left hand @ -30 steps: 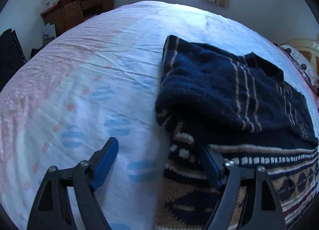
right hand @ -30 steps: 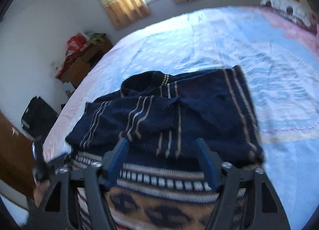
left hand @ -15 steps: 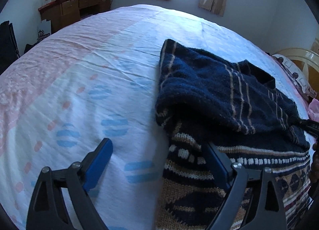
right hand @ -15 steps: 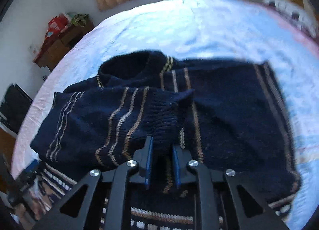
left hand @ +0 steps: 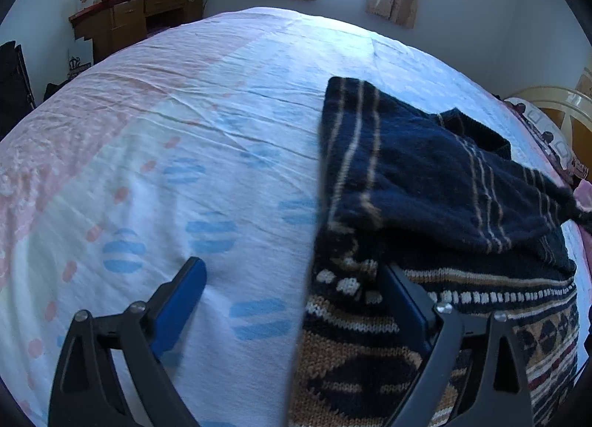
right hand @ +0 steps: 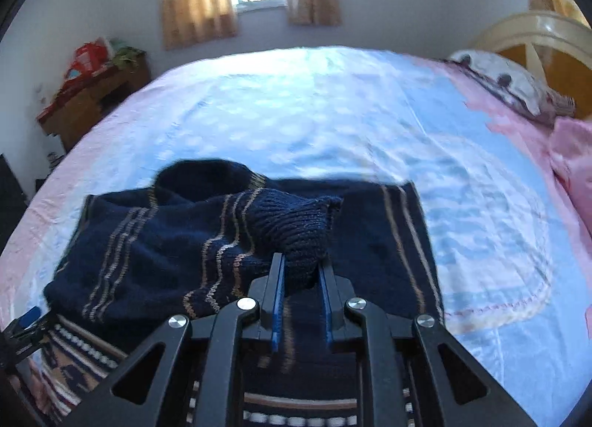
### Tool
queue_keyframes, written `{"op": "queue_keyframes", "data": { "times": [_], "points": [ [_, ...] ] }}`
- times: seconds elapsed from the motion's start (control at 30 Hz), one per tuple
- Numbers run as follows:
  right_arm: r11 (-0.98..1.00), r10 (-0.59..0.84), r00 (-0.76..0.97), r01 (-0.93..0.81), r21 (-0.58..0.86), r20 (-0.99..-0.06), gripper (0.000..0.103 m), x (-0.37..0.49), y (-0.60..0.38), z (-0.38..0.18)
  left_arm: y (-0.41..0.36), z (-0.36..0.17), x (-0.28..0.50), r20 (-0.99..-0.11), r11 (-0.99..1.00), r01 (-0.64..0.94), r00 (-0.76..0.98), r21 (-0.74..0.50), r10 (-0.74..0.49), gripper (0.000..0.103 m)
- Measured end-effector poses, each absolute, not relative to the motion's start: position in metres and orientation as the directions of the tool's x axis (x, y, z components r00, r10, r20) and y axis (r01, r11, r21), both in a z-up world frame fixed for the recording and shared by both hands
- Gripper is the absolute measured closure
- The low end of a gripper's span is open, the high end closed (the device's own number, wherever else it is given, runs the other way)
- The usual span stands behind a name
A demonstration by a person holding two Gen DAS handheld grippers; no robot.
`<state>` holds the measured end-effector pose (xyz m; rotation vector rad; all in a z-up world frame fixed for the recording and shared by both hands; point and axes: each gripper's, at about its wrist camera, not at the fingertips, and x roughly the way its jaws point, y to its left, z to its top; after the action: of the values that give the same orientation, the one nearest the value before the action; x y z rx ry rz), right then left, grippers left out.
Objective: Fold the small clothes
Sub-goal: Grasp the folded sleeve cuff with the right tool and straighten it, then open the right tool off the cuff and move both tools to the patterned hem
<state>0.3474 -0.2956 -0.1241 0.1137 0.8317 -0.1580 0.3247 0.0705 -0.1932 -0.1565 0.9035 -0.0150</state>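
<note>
Jaws of right gripper [right hand: 300,271] pinch the sweater [right hand: 207,242] cuff between them.

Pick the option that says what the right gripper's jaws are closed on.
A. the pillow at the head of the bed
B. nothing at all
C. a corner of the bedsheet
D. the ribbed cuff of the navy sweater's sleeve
D: in the right wrist view the right gripper has its jaws shut on the sleeve cuff of the navy sweater, whose ribbed knit bulges out between them.
</note>
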Motion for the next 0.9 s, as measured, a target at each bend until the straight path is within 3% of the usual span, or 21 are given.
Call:
{"op": "queue_keyframes", "data": {
  "times": [0.2, 0.27, 0.37, 0.5, 0.63, 0.83, 0.9],
  "points": [
    [0.972, -0.071, 0.576, 0.223, 0.072, -0.814, 0.083, 0.354, -0.318, -0.166, 0.073, -0.187, 0.322, -0.781, 0.988, -0.064, 0.62, -0.141, -0.071, 0.007],
    [0.968, -0.093, 0.585, 0.244, 0.066, -0.806, 0.065, 0.348, -0.321, -0.161, 0.079, -0.177, 0.318, -0.777, 0.984, -0.07, 0.625, -0.162, -0.083, 0.007],
    [0.968, -0.084, 0.621, 0.237, 0.083, -0.779, 0.057, 0.339, -0.322, -0.148, 0.087, -0.155, 0.316, -0.74, 0.984, -0.096, 0.671, -0.147, -0.046, 0.007],
    [0.99, -0.024, 0.693, 0.117, 0.079, -0.721, 0.056, 0.337, -0.294, -0.125, 0.078, -0.141, 0.333, -0.722, 0.991, -0.096, 0.691, -0.098, -0.004, 0.001],
    [0.998, 0.043, 0.662, -0.003, 0.055, -0.748, 0.056, 0.352, -0.257, -0.133, 0.053, -0.155, 0.36, -0.762, 0.997, -0.071, 0.644, 0.025, 0.065, 0.001],
    [0.995, -0.031, 0.568, 0.093, 0.026, -0.822, 0.056, 0.37, -0.278, -0.171, 0.051, -0.18, 0.366, -0.778, 0.995, -0.065, 0.62, 0.079, 0.102, 0.0],
    [0.994, 0.03, 0.595, 0.07, 0.089, -0.803, 0.056, 0.363, -0.293, -0.173, 0.054, -0.181, 0.366, -0.779, 0.996, -0.065, 0.621, 0.067, 0.093, 0.0]
  ]
}}
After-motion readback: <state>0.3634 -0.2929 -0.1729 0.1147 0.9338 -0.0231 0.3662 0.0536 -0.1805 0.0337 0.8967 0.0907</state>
